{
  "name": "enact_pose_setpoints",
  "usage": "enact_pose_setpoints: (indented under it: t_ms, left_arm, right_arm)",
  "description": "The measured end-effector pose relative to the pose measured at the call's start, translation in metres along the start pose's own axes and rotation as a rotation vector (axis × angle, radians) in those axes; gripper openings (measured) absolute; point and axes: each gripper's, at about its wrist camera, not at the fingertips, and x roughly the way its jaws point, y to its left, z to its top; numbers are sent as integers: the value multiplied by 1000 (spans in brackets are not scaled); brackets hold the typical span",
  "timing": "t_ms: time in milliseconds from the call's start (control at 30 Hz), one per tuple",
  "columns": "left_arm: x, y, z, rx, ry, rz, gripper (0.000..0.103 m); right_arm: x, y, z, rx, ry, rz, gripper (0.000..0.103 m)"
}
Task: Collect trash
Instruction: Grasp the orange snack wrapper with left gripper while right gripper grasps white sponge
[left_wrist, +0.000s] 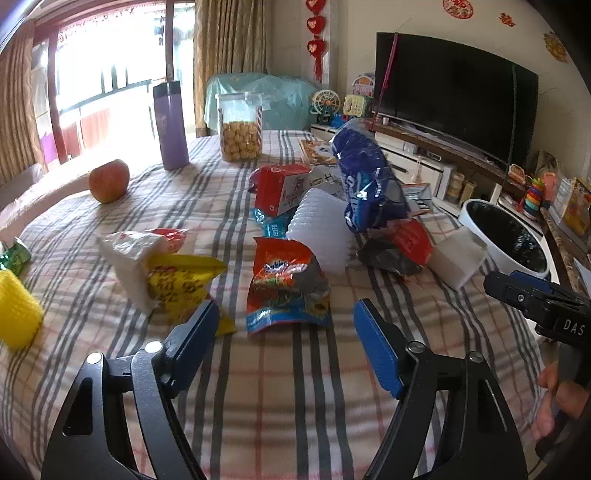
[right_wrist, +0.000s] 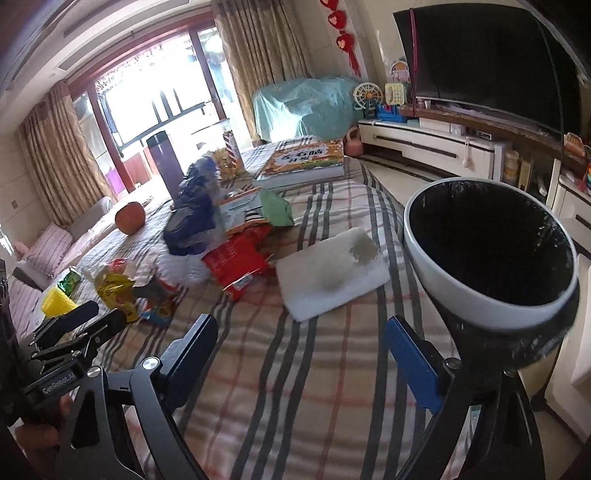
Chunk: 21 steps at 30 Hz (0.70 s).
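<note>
**Both grippers open over a table strewn with wrappers**

The left gripper (left_wrist: 284, 328) hangs above a plaid cloth (left_wrist: 280, 387), its blue pads standing wide with nothing between them. Just ahead of the gap lies a crinkled red foil packet (left_wrist: 286, 284) with a blue lower edge. At the left jaw's tip sits a creased yellow wrapper (left_wrist: 184, 280), tucked against a soft white bag (left_wrist: 129, 258). Farther ahead stand a ribbed clear plastic tray (left_wrist: 317, 225), a red carton (left_wrist: 280, 188) and a shiny blue bag (left_wrist: 369, 177) raised above the pile.

The right gripper (right_wrist: 306, 350) is also wide and empty over bare cloth. Ahead of its gap rests a flat white pad (right_wrist: 332, 269) with a dull stain, and beyond the left jaw a glossy red packet (right_wrist: 240, 266). Close by the right jaw stands the round bin (right_wrist: 491, 310), white-rimmed and black inside.

No frame shows trash inside the bin's dark hollow; all the wrappers seen lie on the cloth.
</note>
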Motion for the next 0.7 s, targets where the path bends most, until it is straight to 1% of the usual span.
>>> enact_pose_setpoints:
  t_ms: [33,100,233,300,333,367,400,467,500,533,567,633,700]
  left_arm:
    - [6,0,2,-3,8,5,75]
    - [15,1,6,-6,24,12,66]
    - [37,4,12,-9,70,26,55]
    - [48,5,13,-19,97,17,45]
    - [52,6,14,-23,109,13,41]
    - [56,6,15,-26,125,8,31]
    - [59,6,15,-26,136,4,22]
    - [62,5,15,-24,151,-10,16]
    - [62,5,15,-21,150,-14,12]
    - [62,5,16,-19,147,-20,8]
    - [61,4,16,-16,145,-25,6]
    - [59,4,16,-14,137,-31,5]
    - [53,4,15,-9,124,-37,2]
  right_arm:
    - [5,-3,3,2,8,5,93]
    - [12,-7,6,5,23,13,93]
    - [29,-13,11,4,55,12,93]
    - [38,-17,14,14,76,22,91]
    - [41,-17,14,16,85,24,88]
    - [44,-18,15,19,99,28,85]
    - [47,-17,15,19,109,31,78]
    - [49,-16,16,12,117,25,69]
    - [49,-15,16,4,118,21,58]
    - [50,-14,16,-2,120,23,53]
    - [49,-13,15,-9,118,24,52]
    - [47,-11,14,-20,108,25,40]
    - [43,-9,13,-26,97,27,33]
